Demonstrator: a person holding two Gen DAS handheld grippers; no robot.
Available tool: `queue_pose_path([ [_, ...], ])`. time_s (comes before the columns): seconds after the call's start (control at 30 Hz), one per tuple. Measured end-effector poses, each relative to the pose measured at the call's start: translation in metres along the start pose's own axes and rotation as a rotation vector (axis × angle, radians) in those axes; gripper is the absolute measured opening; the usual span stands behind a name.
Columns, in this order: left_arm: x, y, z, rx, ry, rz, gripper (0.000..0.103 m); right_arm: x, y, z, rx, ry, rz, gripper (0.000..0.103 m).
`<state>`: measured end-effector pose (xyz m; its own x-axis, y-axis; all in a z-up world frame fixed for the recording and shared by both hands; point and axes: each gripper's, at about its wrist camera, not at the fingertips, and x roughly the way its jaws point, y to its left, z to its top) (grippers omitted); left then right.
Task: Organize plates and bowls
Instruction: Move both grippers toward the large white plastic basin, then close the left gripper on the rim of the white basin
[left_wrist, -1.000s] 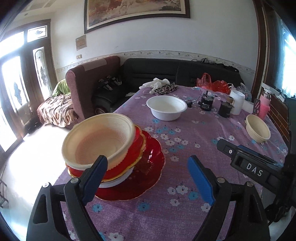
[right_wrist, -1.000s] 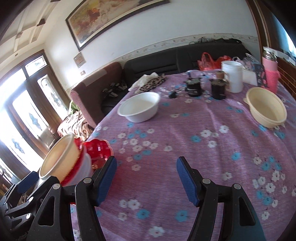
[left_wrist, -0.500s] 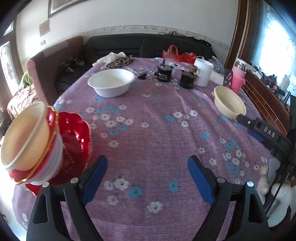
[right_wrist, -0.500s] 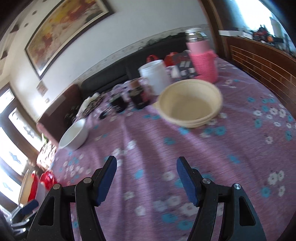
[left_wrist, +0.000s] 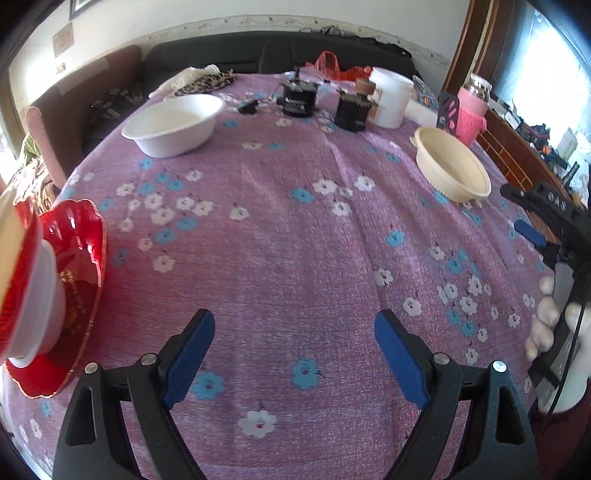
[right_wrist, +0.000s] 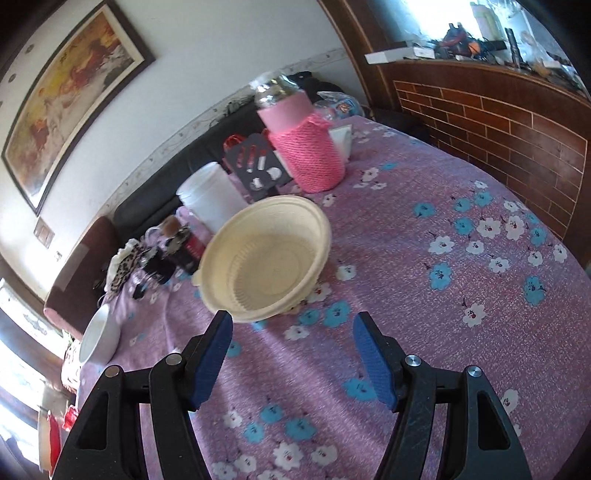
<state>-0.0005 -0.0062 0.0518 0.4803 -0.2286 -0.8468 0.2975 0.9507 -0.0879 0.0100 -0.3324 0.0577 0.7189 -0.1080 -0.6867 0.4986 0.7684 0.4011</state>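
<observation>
Two grippers, both spread, holding nothing. Cream bowl (right_wrist: 264, 258) on the table (right_wrist: 461, 332), right side: just ahead of right gripper (right_wrist: 291, 354), slightly left; left gripper (left_wrist: 293, 356) farther off.

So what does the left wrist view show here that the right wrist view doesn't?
Only the left wrist view shows the open left claw, the red plate under its stack up close, and the right claw's body with the person's hand on it.

Only the right wrist view shows the open right claw aimed at the cream bowl, the framed painting and the brick-pattern wall panel.

Both show the cream bowl, white bowl, white container, pink-sleeved bottle and floral tablecloth.
</observation>
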Motion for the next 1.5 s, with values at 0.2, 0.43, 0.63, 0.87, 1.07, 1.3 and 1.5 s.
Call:
queue_pose_path([
  [0.2,0.015,-0.008,-0.005,0.015,0.033,-0.005,0.088,0.02,-0.01,0.007,0.047,0.024,-0.023,0.072],
  [0.43,0.018,0.017,0.028,-0.094,0.007,-0.06,0.088,0.032,-0.016,-0.003,0.053,0.039,-0.018,0.072],
  [0.63,0.028,0.065,0.077,-0.301,-0.039,-0.053,0.088,0.028,-0.019,-0.004,-0.015,-0.012,-0.076,0.072],
  [0.87,0.044,0.098,0.103,-0.42,-0.027,0.003,0.088,0.025,-0.018,-0.007,-0.014,-0.023,-0.063,0.072],
  [1.07,0.042,0.141,0.144,-0.524,-0.115,0.156,0.09,0.019,-0.004,-0.011,-0.069,-0.05,-0.061,0.072],
  [1.3,0.073,0.181,0.169,-0.634,-0.096,0.225,0.09,0.015,0.005,-0.014,-0.111,-0.06,-0.043,0.072],
  [1.5,0.109,0.205,0.165,-0.729,0.004,0.16,0.09,0.016,0.011,-0.015,-0.132,-0.058,-0.032,0.072],
])
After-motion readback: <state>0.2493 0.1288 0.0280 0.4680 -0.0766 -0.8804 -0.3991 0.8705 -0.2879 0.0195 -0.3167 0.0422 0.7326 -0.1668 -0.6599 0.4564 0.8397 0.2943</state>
